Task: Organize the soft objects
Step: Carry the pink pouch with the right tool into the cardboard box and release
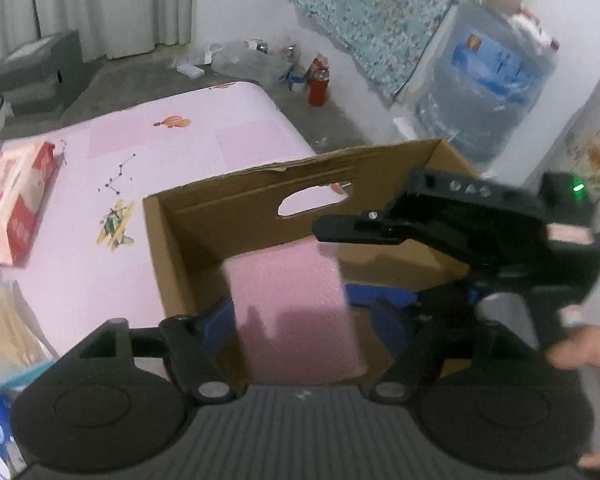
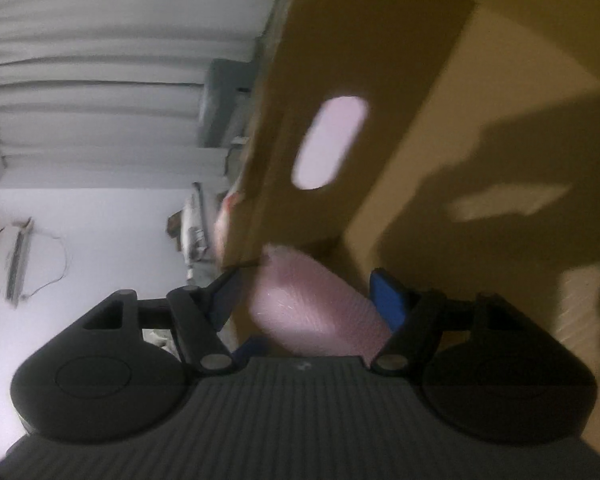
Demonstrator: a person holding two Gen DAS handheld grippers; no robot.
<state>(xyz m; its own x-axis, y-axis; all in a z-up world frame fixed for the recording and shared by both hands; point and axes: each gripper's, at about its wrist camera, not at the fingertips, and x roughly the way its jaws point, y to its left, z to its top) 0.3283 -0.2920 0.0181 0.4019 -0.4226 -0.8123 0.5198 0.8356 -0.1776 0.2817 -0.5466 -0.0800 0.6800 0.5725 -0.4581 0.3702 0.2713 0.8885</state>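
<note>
A pink soft pack (image 1: 296, 312) stands inside an open cardboard box (image 1: 188, 220) on the pink bed. My left gripper (image 1: 300, 320) reaches into the box with its blue pads on either side of the pack; the jaws look spread and I cannot tell if they press it. My right gripper (image 2: 308, 304) is also in the box, turned sideways, with the pink pack (image 2: 316, 312) between its blue pads (image 2: 388, 300). Its black body shows in the left wrist view (image 1: 480, 232). A red and white tissue pack (image 1: 12, 204) lies on the bed at left.
The bed sheet (image 1: 140, 152) is pink with cartoon prints. Past the bed are a red bottle (image 1: 318, 86), clutter on the floor, a large plastic bag (image 1: 488, 96) and a grey case (image 1: 36, 72). The box wall has a handle hole (image 2: 330, 142).
</note>
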